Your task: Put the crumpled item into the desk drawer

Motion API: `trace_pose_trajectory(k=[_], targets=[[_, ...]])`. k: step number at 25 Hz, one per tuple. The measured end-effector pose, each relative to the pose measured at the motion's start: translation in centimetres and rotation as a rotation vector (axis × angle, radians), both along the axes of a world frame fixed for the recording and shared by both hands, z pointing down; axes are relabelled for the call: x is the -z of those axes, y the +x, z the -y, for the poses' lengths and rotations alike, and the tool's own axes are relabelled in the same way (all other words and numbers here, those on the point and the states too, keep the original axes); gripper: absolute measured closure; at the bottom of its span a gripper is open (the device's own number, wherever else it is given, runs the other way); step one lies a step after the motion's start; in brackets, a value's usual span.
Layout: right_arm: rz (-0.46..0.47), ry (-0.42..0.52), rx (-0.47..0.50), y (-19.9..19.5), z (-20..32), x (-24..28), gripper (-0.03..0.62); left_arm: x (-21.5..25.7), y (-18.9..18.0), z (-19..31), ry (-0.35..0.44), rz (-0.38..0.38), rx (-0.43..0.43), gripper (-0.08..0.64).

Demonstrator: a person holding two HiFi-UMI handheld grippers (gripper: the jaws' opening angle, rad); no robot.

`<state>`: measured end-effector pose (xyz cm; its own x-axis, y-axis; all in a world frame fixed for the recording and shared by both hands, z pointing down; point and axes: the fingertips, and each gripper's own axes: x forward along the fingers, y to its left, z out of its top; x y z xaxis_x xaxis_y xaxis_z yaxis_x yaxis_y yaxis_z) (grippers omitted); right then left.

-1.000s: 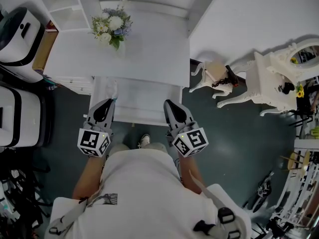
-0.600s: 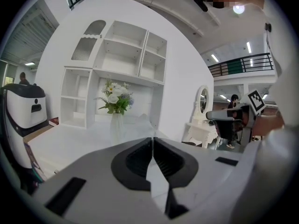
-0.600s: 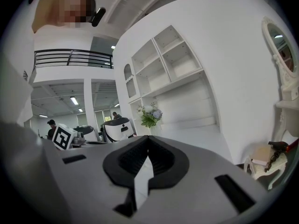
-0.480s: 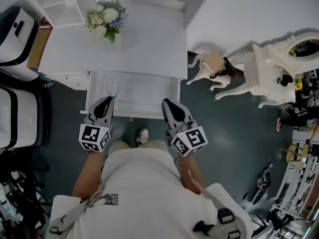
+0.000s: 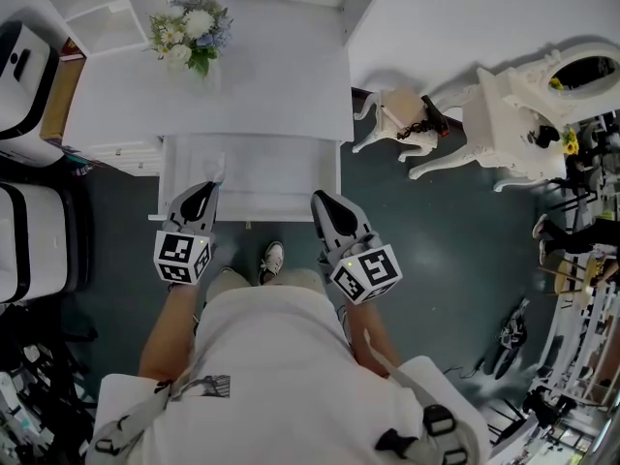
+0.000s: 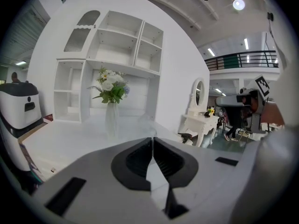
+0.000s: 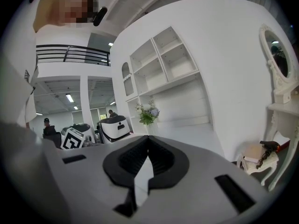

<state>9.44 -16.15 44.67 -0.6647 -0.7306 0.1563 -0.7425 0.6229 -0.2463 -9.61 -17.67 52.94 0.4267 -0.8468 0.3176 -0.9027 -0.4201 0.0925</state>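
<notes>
Pinching one crumpled item: left gripper

Pinched at the tips of the left gripper, a pale crumpled item is too faint to identify; in the left gripper view it shows only as haze. Two white machines are cut by the head view's left edge, and the clutter at lower right is too small to tell apart

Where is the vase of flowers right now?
Head view, upper left: the vase of flowers stands toward the back left of the white desk, next to the shelf unit.
</notes>
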Motion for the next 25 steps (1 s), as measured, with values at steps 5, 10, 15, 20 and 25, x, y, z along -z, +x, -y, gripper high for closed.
trace_pose_trajectory(k=[5,10,15,20,25], targets=[[-0.009,-0.009,0.005,-0.3,-1.2,-0.2,0.581,-1.6,-0.1,0.8,-0.029,0.024,-0.015,0.535],[-0.007,-0.026,0.002,-0.5,-2.1,-0.8,0.581,-3.4,0.2,1.6,-0.059,0.049,-0.03,0.535],[-0.009,-0.026,-0.013,-0.5,-2.1,-0.8,0.581,-5.1,-0.1,2.1,-0.09,0.068,-0.041,0.535],[-0.015,-0.027,-0.025,-0.6,-2.2,-0.8,0.581,-6.6,-0.2,2.4,-0.121,0.089,-0.056,0.535],[-0.025,-0.028,-0.034,-0.8,-2.1,-0.6,0.581,-8.1,0.0,2.8,-0.151,0.098,-0.076,0.535]])
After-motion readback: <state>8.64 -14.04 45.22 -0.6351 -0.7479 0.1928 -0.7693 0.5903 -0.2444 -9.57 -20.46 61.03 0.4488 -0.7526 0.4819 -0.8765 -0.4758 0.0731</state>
